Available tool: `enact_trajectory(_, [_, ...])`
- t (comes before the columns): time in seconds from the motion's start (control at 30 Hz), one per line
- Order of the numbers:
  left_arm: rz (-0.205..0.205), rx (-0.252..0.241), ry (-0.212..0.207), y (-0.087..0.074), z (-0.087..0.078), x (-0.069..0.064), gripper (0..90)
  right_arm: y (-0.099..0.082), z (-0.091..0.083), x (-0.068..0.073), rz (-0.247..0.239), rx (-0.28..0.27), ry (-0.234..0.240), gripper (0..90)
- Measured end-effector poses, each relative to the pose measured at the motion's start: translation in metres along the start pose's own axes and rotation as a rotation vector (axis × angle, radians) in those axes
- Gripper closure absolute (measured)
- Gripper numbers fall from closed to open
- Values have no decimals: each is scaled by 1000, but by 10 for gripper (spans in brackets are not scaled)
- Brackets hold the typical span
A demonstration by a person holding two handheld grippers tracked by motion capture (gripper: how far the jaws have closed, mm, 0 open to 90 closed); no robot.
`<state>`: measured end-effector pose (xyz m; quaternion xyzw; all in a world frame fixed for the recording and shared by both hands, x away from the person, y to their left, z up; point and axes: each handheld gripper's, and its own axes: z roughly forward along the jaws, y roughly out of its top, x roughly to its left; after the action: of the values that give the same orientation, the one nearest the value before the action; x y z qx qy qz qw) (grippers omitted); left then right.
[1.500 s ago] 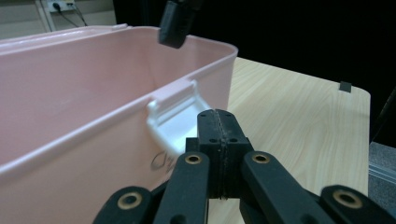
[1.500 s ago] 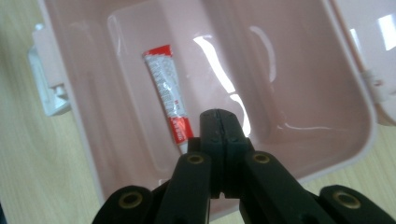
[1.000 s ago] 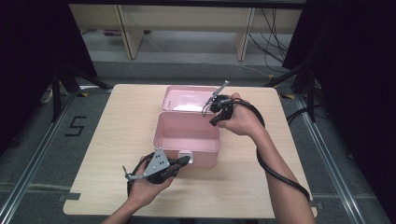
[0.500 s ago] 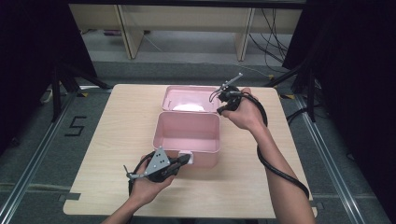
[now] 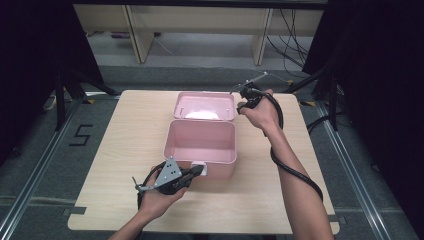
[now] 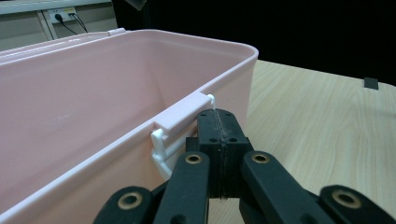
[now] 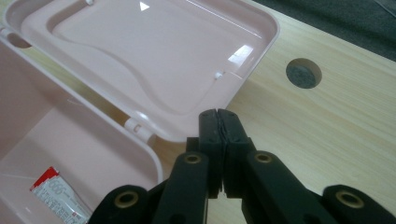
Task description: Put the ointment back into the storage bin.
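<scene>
While both jaws sit closed, two tools, left tool, right tool; one pink box, one lid, one packet

Light falls from above onto the table, which stands bright and evenly lit while the room around it drops into near black on both sides. On the open lid of the pink box sit white glare patches, one a sharp small triangle in the right gripper view. Soft, short shadows lie under the box. The high view is slightly soft overall. In the gripper views the black jaws nearest the lens are a little blurred, and the far background is dim and defocused.
</scene>
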<state>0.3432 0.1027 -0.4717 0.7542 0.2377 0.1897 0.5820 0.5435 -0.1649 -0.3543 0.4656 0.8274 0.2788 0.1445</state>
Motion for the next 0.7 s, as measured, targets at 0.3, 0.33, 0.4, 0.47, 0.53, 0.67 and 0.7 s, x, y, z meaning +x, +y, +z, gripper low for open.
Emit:
enact_trajectory(0.3, [-10, 6, -2, 0, 0, 0, 900, 12, 16, -12, 78, -30, -35, 844])
enact_trajectory(0.33, [-10, 7, -2, 0, 0, 0, 900, 14, 18, -14, 81, -29, -32, 836])
enact_trajectory(0.4, [-11, 7, -3, 0, 0, 0, 900, 17, 21, -18, 102, -36, -42, 829])
enact_trajectory(0.47, [-9, 9, -4, 1, 0, 0, 900, 20, 24, -19, 144, -30, -48, 819])
enact_trajectory(0.53, [-10, 10, -5, 1, 0, 0, 900, 22, 27, -22, 134, -32, -47, 813])
enact_trajectory(0.67, [-11, 10, -4, 1, 0, 0, 900, 25, 34, -22, 141, -32, -51, 793])
enact_trajectory(0.7, [-11, 10, -4, 1, 0, 0, 900, 26, 36, -21, 156, -25, -53, 787])
